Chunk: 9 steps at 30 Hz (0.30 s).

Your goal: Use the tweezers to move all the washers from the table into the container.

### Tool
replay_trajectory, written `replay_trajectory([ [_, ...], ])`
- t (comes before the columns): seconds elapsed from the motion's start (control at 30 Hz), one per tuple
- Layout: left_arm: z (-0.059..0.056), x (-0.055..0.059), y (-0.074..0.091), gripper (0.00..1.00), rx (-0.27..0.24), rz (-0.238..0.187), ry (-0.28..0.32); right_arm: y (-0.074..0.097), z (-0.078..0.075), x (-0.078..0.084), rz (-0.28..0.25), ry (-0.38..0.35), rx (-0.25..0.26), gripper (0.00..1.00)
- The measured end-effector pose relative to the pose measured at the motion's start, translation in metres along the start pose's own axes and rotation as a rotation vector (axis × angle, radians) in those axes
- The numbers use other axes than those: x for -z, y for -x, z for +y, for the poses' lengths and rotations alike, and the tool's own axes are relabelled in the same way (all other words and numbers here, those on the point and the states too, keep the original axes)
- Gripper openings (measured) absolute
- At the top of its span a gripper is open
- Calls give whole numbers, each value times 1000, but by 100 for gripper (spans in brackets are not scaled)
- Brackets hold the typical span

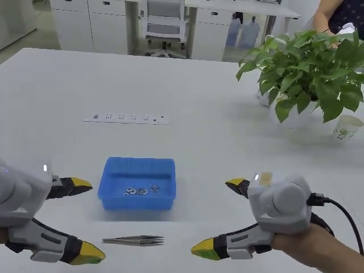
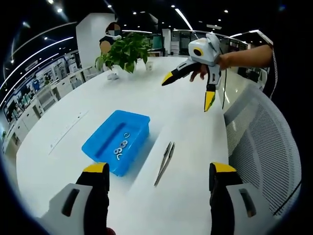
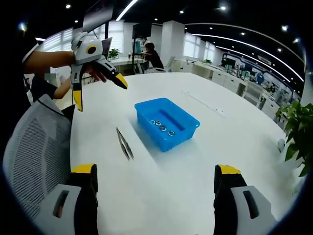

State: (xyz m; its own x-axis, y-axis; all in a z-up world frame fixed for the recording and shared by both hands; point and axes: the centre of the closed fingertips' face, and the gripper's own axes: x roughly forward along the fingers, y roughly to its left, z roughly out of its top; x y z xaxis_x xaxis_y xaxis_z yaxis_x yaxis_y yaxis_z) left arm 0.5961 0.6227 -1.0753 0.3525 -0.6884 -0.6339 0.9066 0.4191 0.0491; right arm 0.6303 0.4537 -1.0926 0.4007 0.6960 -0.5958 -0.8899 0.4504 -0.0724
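Observation:
A blue container [image 1: 137, 182] sits on the white table and holds several metal washers [image 1: 140, 190]. The container [image 2: 116, 141] with washers [image 2: 121, 146] lies ahead of my left gripper's jaws, and the container [image 3: 166, 122] with washers [image 3: 162, 126] lies ahead of my right gripper's. Metal tweezers [image 1: 133, 240] lie flat just in front of the container, also tweezers [image 2: 165, 162] and tweezers [image 3: 124, 143]. My left gripper [image 1: 82, 219] is open at the left of the container, empty. My right gripper [image 1: 219, 216] is open at the right, empty. Both hover above the table, apart from the tweezers.
A potted green plant [image 1: 304, 74] and a paper cup [image 1: 347, 126] stand at the far right. A white power strip [image 1: 126, 118] lies behind the container. A mesh chair back [image 3: 34, 152] is beside the table edge. A person [image 1: 340, 14] stands behind the plant.

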Motion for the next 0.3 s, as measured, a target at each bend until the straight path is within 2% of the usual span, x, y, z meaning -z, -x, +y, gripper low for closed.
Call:
replay_trajectory([
  [0.1, 1, -1, 1, 99, -12, -6, 7, 0, 2, 2, 7, 1, 2, 100],
  [0.3, -2, 1, 2, 99, -6, 2, 8, -2, 5, 2, 9, -4, -6, 100],
])
